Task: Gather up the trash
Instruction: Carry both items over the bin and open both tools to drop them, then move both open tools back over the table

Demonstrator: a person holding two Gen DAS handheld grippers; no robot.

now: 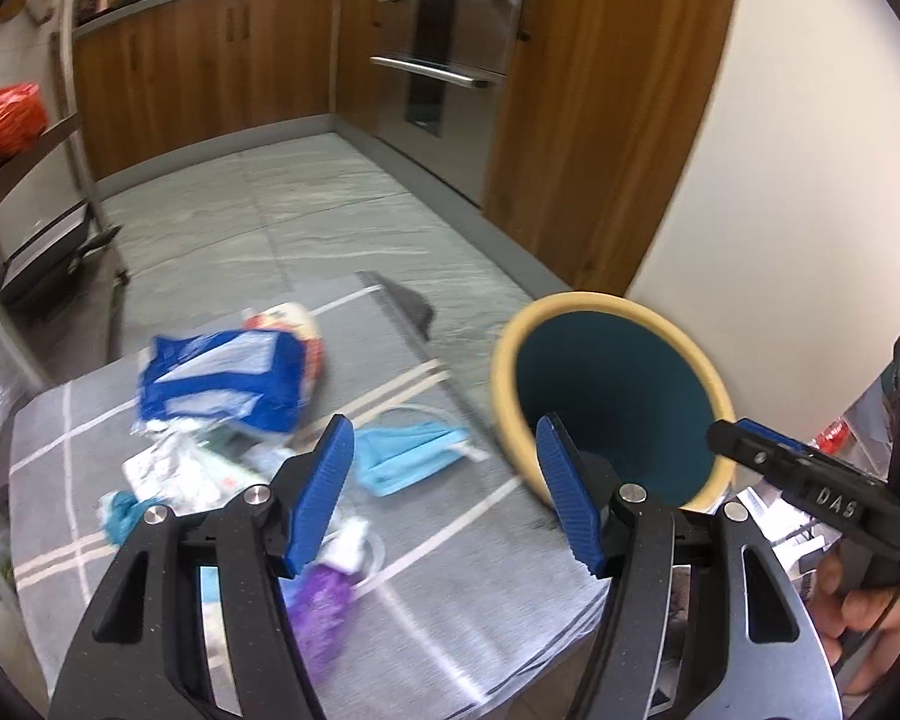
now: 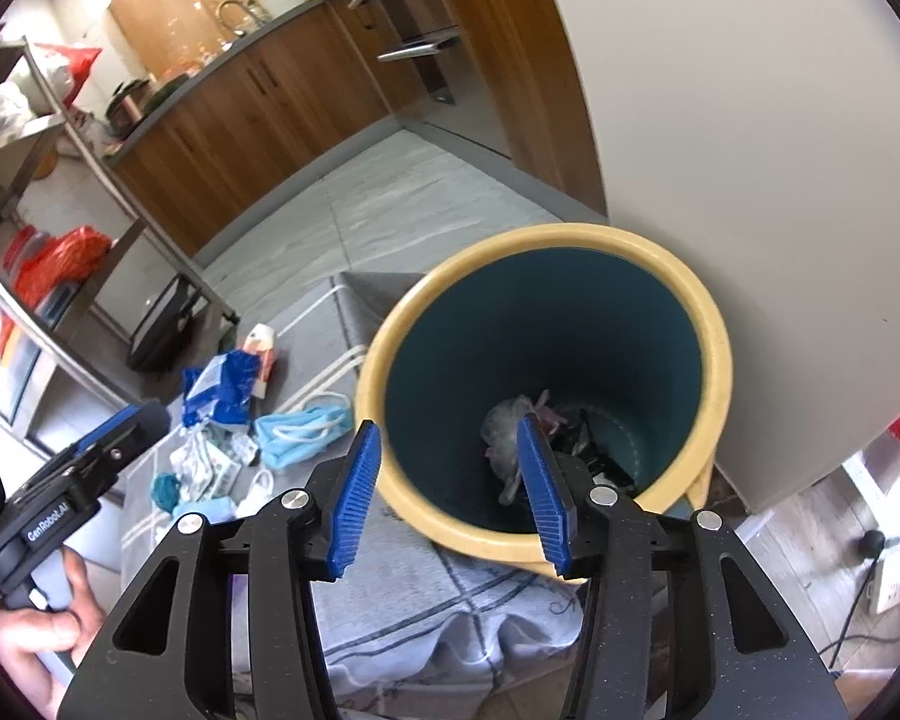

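A yellow-rimmed bin [image 2: 570,234] with a dark teal inside stands on a grey striped cloth [image 1: 450,588]. Crumpled trash [image 2: 504,426] lies at its bottom. My right gripper [image 2: 448,423] hangs open over the bin's near rim with nothing between its blue fingers. My left gripper [image 1: 444,426] is open and empty above the cloth, left of the bin [image 1: 570,300]. Loose trash lies on the cloth: a blue and white packet [image 1: 222,384], a light blue face mask [image 1: 408,456], white wrappers [image 1: 174,468], a teal scrap [image 1: 120,510] and a purple wrapper [image 1: 324,606].
A steel rack [image 2: 60,120] with red bags [image 2: 60,258] stands to the left. Wooden cabinets [image 1: 198,72] and an oven [image 1: 444,54] line the far side of the grey tile floor. A white wall [image 2: 750,150] stands right behind the bin. A power strip [image 2: 894,576] lies on the floor.
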